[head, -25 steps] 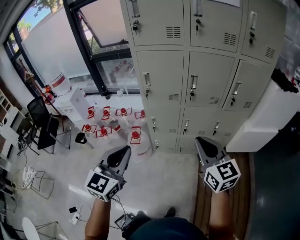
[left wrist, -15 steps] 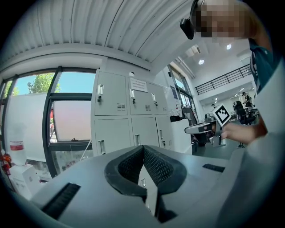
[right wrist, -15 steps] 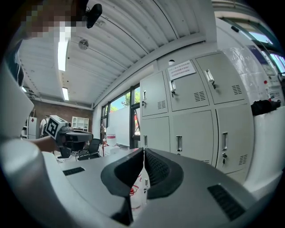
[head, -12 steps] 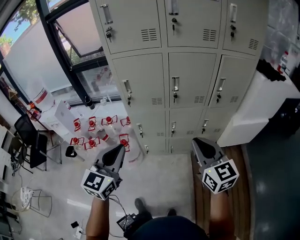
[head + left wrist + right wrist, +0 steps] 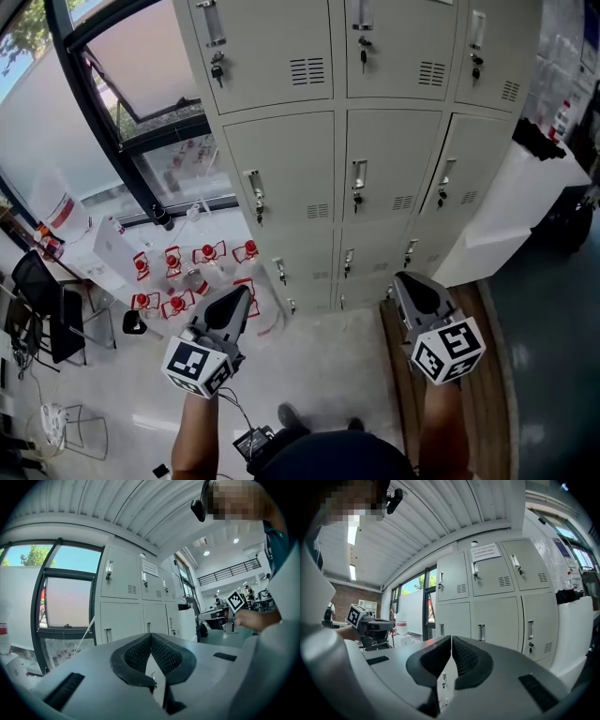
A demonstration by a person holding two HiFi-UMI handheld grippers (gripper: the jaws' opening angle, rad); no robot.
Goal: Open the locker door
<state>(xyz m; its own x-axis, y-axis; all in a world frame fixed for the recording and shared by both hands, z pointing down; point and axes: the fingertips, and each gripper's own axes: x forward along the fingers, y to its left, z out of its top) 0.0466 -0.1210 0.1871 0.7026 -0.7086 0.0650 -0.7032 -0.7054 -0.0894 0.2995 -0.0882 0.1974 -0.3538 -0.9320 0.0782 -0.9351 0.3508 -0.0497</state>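
Lockers are sliding left and filling more of the head view than 1 second ago, so the person is walking in while both grippers are keeping their low, forward-pointing pose. In this view the locker bank [image 5: 281, 66] is standing straight ahead with every door looking shut. The middle door [image 5: 394, 159] of its middle row is sitting closest to the line between the 2 tools, its handle [image 5: 359, 176] well apart from both. The left gripper [image 5: 244, 294] is hovering over the floor [image 5: 319, 366] near the red-capped bottles [image 5: 173, 272] off the bank's lower left corner. The right gripper [image 5: 404, 279] is pointing toward the bank's bottom row.

In the left gripper view, the left gripper [image 5: 151, 637] is holding its jaws pressed together on nothing, with the bank and a window [image 5: 65, 602] lying beyond.

In the right gripper view, the right gripper [image 5: 451, 639] is likewise keeping its jaws closed and empty, facing shut doors.

Judging from this, the approach is continuing and no handle is being reached yet. I cannot tell which door is being targeted.
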